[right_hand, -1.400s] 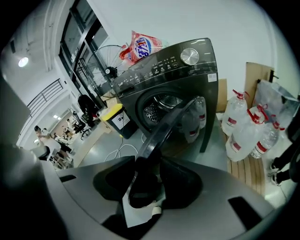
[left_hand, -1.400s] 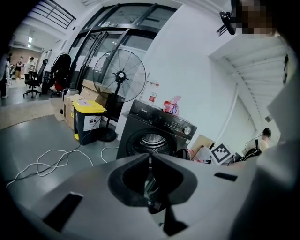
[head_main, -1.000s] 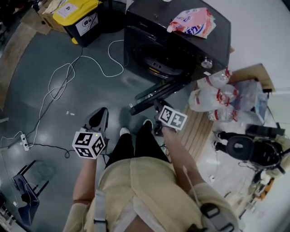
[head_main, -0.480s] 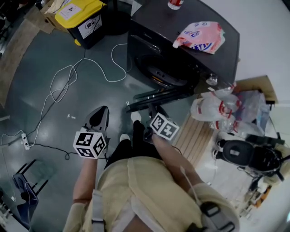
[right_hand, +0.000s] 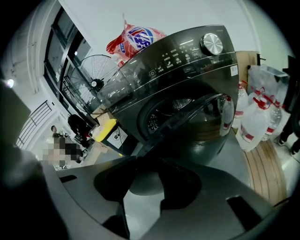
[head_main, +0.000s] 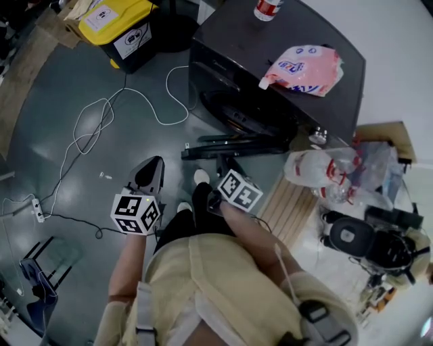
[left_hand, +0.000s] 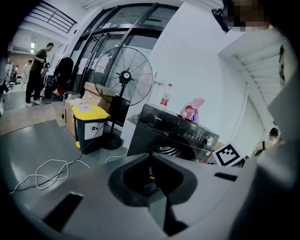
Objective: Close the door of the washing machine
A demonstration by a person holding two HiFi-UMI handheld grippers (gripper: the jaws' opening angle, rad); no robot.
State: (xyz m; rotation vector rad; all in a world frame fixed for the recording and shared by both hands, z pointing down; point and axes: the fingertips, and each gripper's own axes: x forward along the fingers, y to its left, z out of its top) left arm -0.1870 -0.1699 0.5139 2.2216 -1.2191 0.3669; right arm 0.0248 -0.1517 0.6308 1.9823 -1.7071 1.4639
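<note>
The dark washing machine (head_main: pixel 270 74) stands ahead with its round door (head_main: pixel 233 145) swung out and open over the floor. My right gripper (head_main: pixel 223 163) hangs just in front of the door's outer edge, not touching it. In the right gripper view the glass door (right_hand: pixel 197 126) and the drum opening (right_hand: pixel 168 112) fill the middle; the right gripper (right_hand: pixel 145 180) has its jaws closing with nothing between them. My left gripper (head_main: pixel 147 173) hangs farther left over bare floor, jaws together and empty. The left gripper (left_hand: pixel 154 185) faces the machine (left_hand: pixel 173 131) from a distance.
A pink detergent pouch (head_main: pixel 304 67) and a bottle (head_main: pixel 268 8) sit on the machine's top. Plastic bags (head_main: pixel 325 172) and a wooden pallet (head_main: pixel 291 199) lie right of it. A yellow-lidded bin (head_main: pixel 118 23) and a white cable (head_main: pixel 95 121) occupy the floor at left. My feet are below the door.
My right gripper has drifted left and back from the door's edge. The machine sits higher in the head view and the door now looks level across it, still open. The left gripper hardly shifts.
</note>
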